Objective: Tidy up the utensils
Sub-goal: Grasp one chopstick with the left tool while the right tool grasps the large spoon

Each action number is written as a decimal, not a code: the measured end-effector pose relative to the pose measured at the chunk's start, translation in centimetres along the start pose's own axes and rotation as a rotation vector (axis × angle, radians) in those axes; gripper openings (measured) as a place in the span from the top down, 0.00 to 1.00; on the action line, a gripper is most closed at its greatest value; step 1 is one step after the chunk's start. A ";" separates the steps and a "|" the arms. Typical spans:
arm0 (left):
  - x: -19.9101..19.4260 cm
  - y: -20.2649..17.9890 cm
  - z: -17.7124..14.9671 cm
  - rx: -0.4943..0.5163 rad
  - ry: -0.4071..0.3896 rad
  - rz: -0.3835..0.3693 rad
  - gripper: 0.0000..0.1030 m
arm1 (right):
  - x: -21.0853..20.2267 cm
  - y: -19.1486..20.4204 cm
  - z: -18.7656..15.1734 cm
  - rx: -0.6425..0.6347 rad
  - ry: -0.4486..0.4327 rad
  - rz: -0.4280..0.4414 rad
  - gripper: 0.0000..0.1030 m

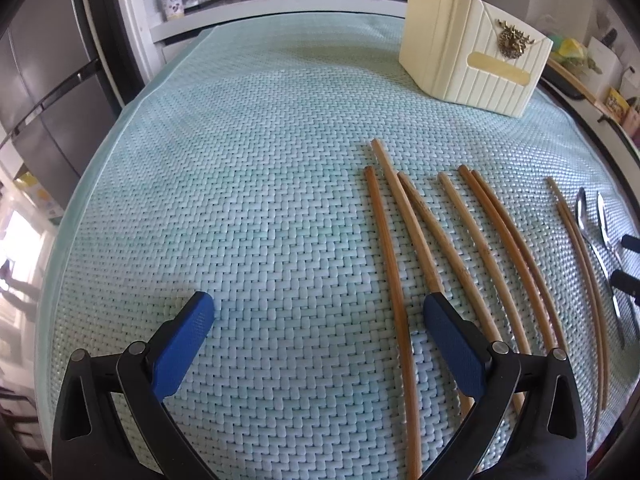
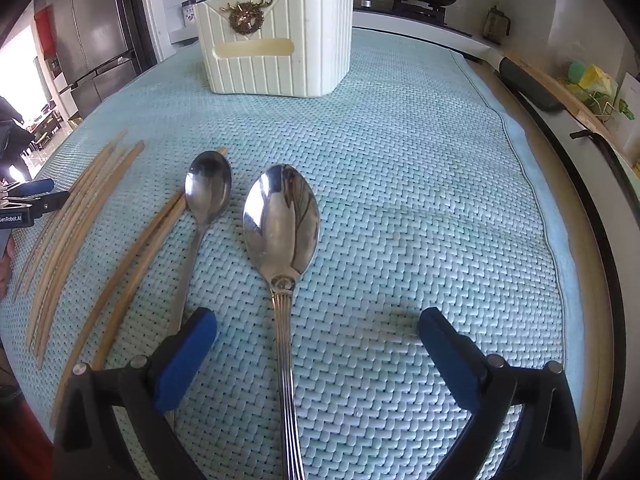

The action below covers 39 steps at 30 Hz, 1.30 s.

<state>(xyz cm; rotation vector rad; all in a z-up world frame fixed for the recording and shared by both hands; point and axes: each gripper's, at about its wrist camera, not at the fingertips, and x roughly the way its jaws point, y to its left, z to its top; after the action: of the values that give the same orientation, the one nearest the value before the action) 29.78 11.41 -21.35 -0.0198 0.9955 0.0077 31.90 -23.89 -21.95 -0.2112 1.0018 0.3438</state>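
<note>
The desk [image 2: 400, 128] carries a pale blue-green woven mat on which all the utensils lie flat, and the cream ribbed utensil holder [image 2: 276, 48] stands upright at the far end, well apart from them. Eight bamboo chopsticks [image 1: 472, 248] lie roughly parallel on the left side; the large steel spoon [image 2: 280, 216] and the small steel spoon [image 2: 208, 188] lie bowl-up on the right, just beside the nearest chopstick pair. The right tongs [image 2: 318, 326] are spread and empty, straddling the large spoon's handle. The left tongs [image 1: 318, 310] are likewise spread and empty, with one chopstick shaft between the fingers. The step in hand appears to be the first pick-up. For a sound grasp, lower the right tongs until both pads flank the fluted handle near the neck, then close squarely; polished steel will probably slip if pinched at an angle. The small spoon's handle passes under the left pad, so keep that finger clear of it. A stove with pans stands behind the desk and does not obstruct the path to the holder.
</note>
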 end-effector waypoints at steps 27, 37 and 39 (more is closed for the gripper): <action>0.8 -3.6 4.2 0.178 0.085 -0.123 0.40 | 2.6 1.1 6.4 -0.131 0.105 0.053 0.59; -0.8 -1.6 4.1 0.065 0.038 -0.204 0.97 | 0.8 0.2 7.3 -0.081 0.033 0.055 0.59; -2.0 -1.0 4.5 0.053 0.004 -0.200 0.97 | -0.5 0.2 7.3 -0.081 0.001 0.050 0.59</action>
<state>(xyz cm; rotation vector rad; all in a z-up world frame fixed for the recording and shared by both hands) 32.50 10.51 -17.20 -0.0709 0.9935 -0.2018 37.29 -21.39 -17.68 -0.2598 0.9965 0.4308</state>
